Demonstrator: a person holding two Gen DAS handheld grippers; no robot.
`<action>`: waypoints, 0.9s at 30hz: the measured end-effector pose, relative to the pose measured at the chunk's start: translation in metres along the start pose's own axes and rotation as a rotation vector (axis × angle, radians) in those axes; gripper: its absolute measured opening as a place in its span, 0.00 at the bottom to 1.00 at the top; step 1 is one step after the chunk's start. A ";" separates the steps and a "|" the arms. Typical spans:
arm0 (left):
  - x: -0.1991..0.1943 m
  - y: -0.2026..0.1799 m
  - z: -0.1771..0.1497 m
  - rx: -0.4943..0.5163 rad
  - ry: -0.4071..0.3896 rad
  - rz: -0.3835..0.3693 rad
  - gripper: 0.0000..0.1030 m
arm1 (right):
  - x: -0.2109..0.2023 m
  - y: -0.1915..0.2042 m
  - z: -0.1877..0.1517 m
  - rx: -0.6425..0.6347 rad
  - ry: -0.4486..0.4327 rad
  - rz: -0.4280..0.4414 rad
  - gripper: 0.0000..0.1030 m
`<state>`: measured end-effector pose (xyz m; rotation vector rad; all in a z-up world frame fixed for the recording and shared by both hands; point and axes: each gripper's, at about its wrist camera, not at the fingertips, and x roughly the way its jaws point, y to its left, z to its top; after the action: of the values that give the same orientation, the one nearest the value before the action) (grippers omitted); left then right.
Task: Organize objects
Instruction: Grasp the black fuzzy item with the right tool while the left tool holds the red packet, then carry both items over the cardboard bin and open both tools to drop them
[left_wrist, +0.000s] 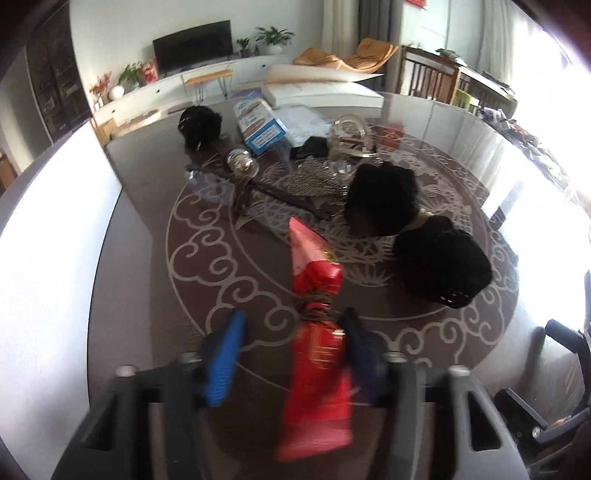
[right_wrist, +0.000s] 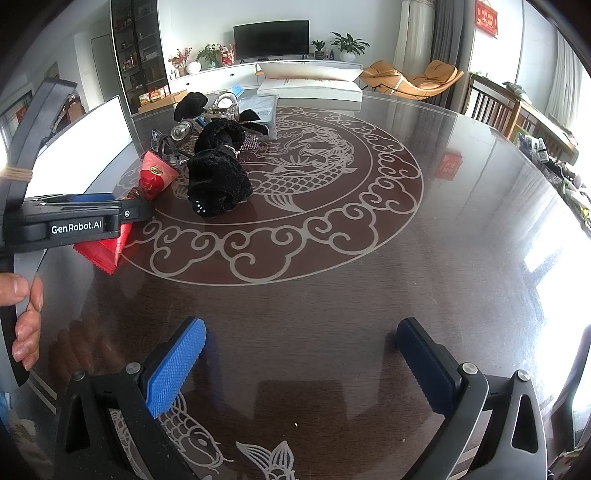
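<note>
Red packet (left_wrist: 317, 332), tied round its middle with thin cord, lies between the fingers of the left gripper (left_wrist: 291, 354); the dark pad (left_wrist: 360, 354) on one side sits against it, while the blue pad (left_wrist: 225, 358) stands off with a gap, so the jaws are parted and not clamped on it. From the right wrist view the same packet (right_wrist: 151, 177) pokes out past the left gripper's black body, low over the dark table (right_wrist: 369, 295) with its pale fish-and-cloud pattern. Two black fuzzy bundles (left_wrist: 384, 199) lie touching each other just beside the packet. The right gripper (right_wrist: 301, 360) hovers over bare tabletop, fingers spread wide, holding nothing.
</note>
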<state>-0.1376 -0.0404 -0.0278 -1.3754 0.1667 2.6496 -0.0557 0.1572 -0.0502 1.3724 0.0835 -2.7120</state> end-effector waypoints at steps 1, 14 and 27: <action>-0.003 -0.003 -0.003 0.012 -0.006 0.016 0.22 | 0.000 0.000 0.000 -0.001 0.000 0.003 1.00; -0.038 0.025 -0.057 -0.127 -0.074 -0.043 0.21 | 0.032 0.030 0.112 -0.060 0.053 0.205 0.79; -0.080 0.028 -0.066 -0.197 -0.195 -0.169 0.21 | -0.010 0.012 0.073 -0.026 0.017 0.203 0.26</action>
<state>-0.0442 -0.0853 0.0007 -1.1139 -0.2288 2.6915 -0.1068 0.1395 0.0006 1.3190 -0.0177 -2.5246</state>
